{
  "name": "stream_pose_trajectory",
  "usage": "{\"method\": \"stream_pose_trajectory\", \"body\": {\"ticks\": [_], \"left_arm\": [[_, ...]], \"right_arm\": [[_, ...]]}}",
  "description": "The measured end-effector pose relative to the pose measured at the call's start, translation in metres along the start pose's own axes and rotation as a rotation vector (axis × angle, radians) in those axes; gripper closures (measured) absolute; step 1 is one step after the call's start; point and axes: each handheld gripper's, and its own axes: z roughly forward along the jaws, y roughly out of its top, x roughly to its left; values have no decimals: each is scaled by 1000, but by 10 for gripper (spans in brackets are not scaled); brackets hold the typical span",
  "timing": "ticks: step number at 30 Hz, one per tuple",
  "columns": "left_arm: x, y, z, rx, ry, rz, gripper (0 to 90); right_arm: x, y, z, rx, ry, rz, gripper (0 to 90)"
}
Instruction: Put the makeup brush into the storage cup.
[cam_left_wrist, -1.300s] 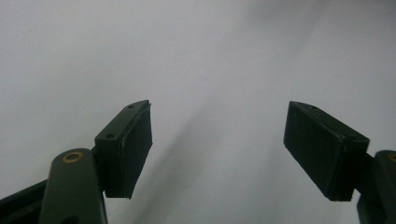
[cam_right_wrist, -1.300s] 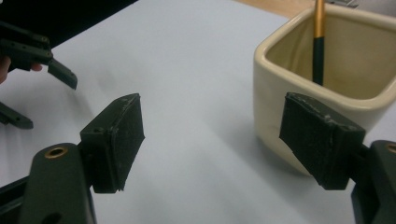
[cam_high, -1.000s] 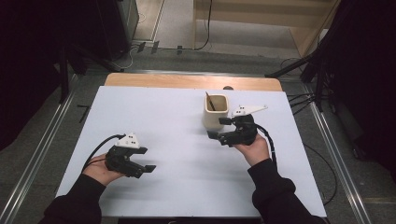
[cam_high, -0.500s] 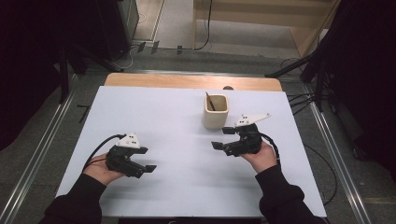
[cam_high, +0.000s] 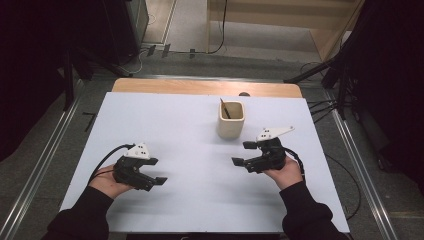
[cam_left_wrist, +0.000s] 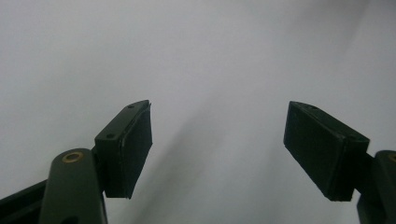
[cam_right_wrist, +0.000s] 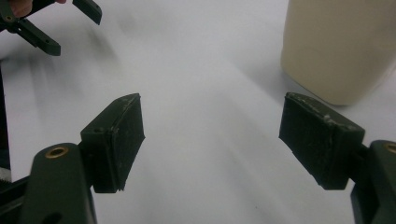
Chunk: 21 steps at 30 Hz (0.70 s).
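A cream square cup stands upright right of the table's middle, with a thin brown stick leaning inside it. My right gripper rests on the table just in front of the cup and to its right, open and empty, jaws pointing left. In the right gripper view the jaws spread wide over bare table, with the cup at the upper right. My left gripper lies at the front left, open, nothing between its jaws.
The white table top has a wooden strip along its far edge. Metal rails run on the floor on both sides. The left gripper shows far off at the top left of the right gripper view.
My right gripper, at the cup a second ago, has drawn back toward the person, leaving the cup standing. The left gripper has stayed put.
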Motion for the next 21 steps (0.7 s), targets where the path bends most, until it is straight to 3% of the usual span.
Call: {"method": "stream_pose_trajectory", "body": {"ticks": [21], "left_arm": [[0,0,0,-3,-1,0,241]], "right_arm": [[3,-19,-10,34,-24,-3,220]]}}
